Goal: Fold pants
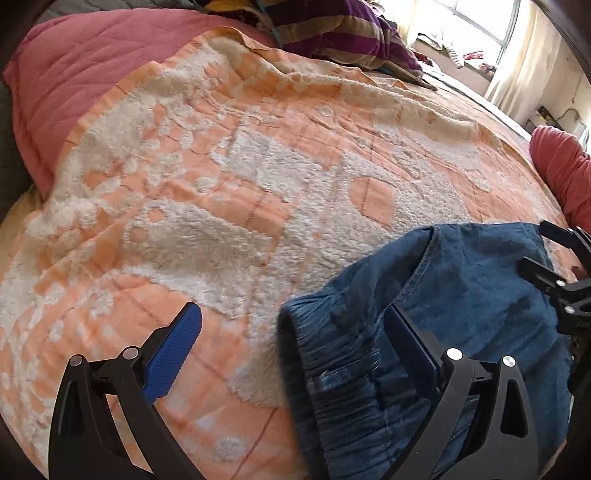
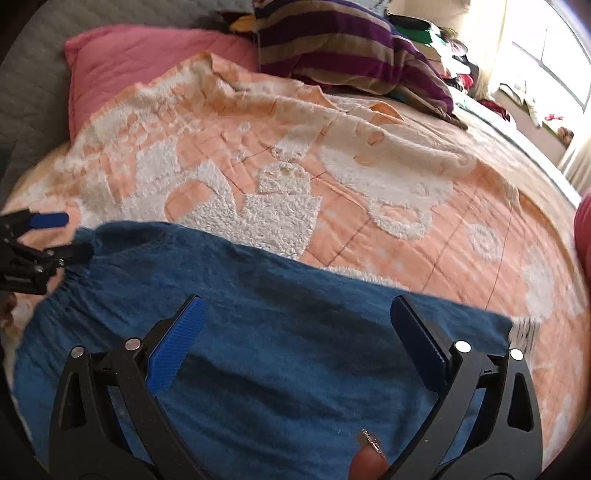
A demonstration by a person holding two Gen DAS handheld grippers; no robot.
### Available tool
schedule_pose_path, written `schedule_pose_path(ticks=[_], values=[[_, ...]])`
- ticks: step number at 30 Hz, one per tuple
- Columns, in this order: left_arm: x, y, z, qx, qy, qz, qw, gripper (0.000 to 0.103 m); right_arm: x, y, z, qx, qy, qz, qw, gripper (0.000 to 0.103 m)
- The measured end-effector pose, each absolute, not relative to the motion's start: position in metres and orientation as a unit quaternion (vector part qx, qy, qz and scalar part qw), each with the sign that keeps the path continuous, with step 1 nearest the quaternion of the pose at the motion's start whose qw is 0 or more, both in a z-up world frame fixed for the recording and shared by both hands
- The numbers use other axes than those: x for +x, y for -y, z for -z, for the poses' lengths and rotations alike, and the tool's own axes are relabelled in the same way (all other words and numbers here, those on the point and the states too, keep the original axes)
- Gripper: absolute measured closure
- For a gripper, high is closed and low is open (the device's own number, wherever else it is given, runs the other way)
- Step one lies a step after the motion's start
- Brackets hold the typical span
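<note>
Blue denim pants lie on the orange and white blanket of a bed, folded into a broad flat shape. In the left wrist view their elastic waistband is at lower right. My left gripper is open, its jaws straddling the waistband corner, and holds nothing. It also shows in the right wrist view at the pants' left end. My right gripper is open over the middle of the pants and holds nothing. It shows at the right edge of the left wrist view.
A pink quilted pillow lies at the head of the bed. A purple and tan striped blanket is heaped behind it. A red cushion lies at the right. A bright window is at the far right.
</note>
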State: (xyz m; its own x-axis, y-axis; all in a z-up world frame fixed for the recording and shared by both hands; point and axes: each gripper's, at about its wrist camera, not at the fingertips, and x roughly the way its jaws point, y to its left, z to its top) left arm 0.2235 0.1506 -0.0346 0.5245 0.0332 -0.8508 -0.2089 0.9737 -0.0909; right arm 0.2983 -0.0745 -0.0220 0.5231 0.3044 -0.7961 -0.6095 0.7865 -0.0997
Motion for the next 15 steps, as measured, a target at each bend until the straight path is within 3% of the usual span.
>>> schedule_pose_path(ticks=[1,2,3,4,5,9,15], values=[[0.225,-0.149,0.037,-0.087,-0.484,-0.066,0.868,0.012,0.300,0.071,0.023,-0.196,-0.407,-0.270,0.850,0.008],[0.226,-0.147,0.039,-0.082,-0.487,-0.060,0.867,0.029,0.303,0.068,0.025,-0.202,-0.407,-0.270,0.849,0.008],[0.228,-0.145,0.041,-0.080,-0.491,-0.050,0.866,0.039,0.305,0.067,0.025,-0.207,-0.407,-0.271,0.847,0.008],[0.228,-0.143,0.043,-0.080,-0.492,-0.043,0.866,0.043,0.307,0.064,0.026,-0.216,-0.404,-0.272,0.846,0.008],[0.227,-0.140,0.044,-0.078,-0.489,-0.033,0.868,0.058,0.309,0.061,0.027,-0.225,-0.401,-0.270,0.846,0.008],[0.218,-0.135,0.036,-0.066,-0.464,-0.032,0.883,0.066,0.312,0.050,0.032,-0.265,-0.387,-0.282,0.837,0.008],[0.198,-0.130,0.012,-0.061,-0.420,-0.020,0.906,0.068,0.305,0.031,0.041,-0.326,-0.365,-0.303,0.818,0.008]])
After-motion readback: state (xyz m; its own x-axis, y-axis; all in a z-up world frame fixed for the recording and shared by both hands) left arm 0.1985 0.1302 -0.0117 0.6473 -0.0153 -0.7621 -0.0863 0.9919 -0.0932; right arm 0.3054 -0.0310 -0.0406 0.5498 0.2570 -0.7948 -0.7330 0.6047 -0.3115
